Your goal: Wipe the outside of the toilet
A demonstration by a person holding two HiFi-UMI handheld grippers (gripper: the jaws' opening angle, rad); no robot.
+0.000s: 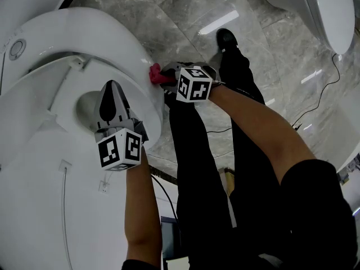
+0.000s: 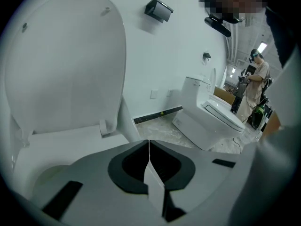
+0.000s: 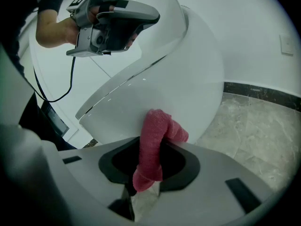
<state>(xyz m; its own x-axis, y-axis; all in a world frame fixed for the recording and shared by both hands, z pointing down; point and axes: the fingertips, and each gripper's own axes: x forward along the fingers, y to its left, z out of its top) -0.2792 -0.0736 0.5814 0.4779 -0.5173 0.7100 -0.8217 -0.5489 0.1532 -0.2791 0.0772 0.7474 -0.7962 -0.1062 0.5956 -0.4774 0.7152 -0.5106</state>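
A pink cloth (image 3: 154, 140) is gripped by the closed fingers of the right gripper (image 3: 143, 180). Its length runs forward along them, and its folded tip touches the outer wall of the toilet (image 3: 193, 74) just under the rim. In the head view this contact is found at the centre of the frame, on the bowl's right edge. The left gripper (image 2: 149, 160) is held above the seat, left of centre, fingers shut on nothing. The wall lies straight ahead of the right fingers, so a sideways sweep along its curve is judged to be needed.
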